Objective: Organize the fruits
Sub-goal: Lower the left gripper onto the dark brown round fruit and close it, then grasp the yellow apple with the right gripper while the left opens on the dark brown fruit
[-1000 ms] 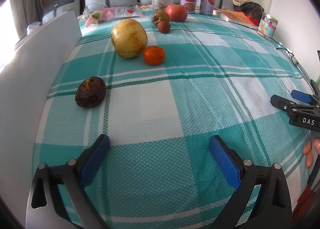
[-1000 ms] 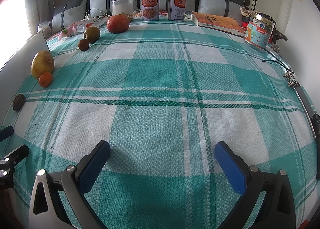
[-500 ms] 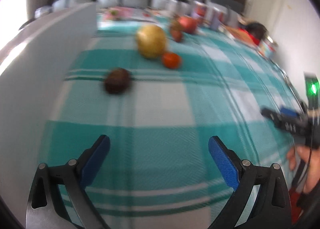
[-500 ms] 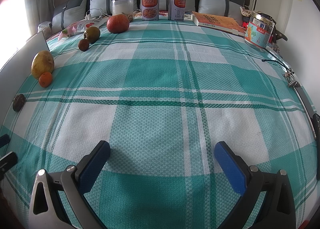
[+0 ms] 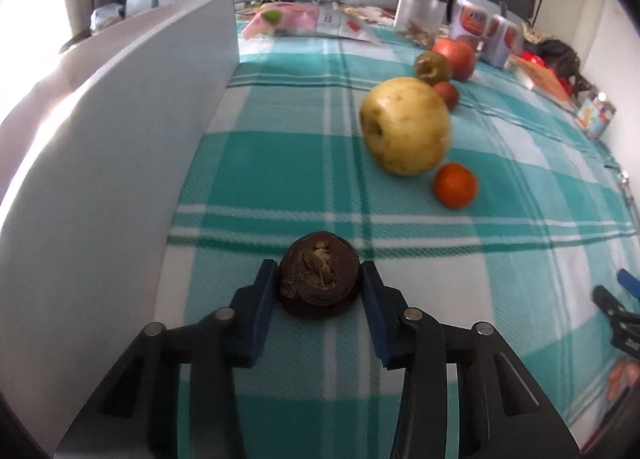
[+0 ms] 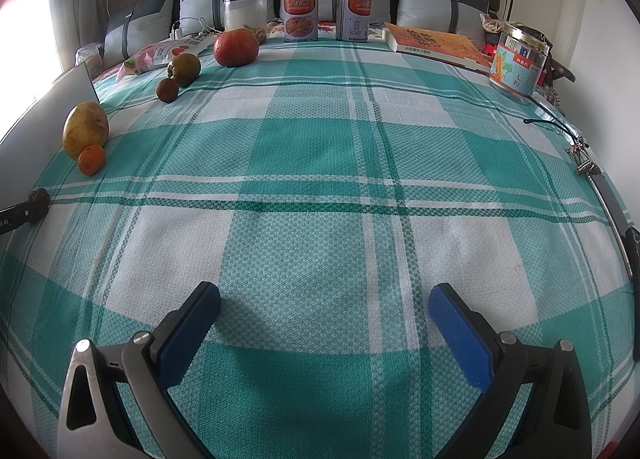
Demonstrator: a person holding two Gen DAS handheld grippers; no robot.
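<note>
My left gripper (image 5: 319, 291) is shut on a dark brown wrinkled fruit (image 5: 318, 279), its blue pads touching both sides, low over the plaid cloth (image 5: 280, 163). Beyond it lie a large yellow pear (image 5: 405, 125), a small orange (image 5: 455, 184), a small brown fruit (image 5: 447, 95), a green-brown fruit (image 5: 432, 67) and a red apple (image 5: 456, 53). My right gripper (image 6: 324, 319) is open and empty over the cloth's middle. The pear (image 6: 85, 129) and the orange (image 6: 91, 159) also show in the right wrist view, at far left.
A white board (image 5: 120, 147) stands along the cloth's left edge. At the back are a clear jar (image 6: 245, 11), two cans (image 6: 300, 13), a book (image 6: 436, 43) and pillows. A tin (image 6: 518, 61) and a cord (image 6: 580, 151) lie at the right.
My left gripper moved forward and left to the dark brown fruit and closed on it. My right gripper stayed still and open.
</note>
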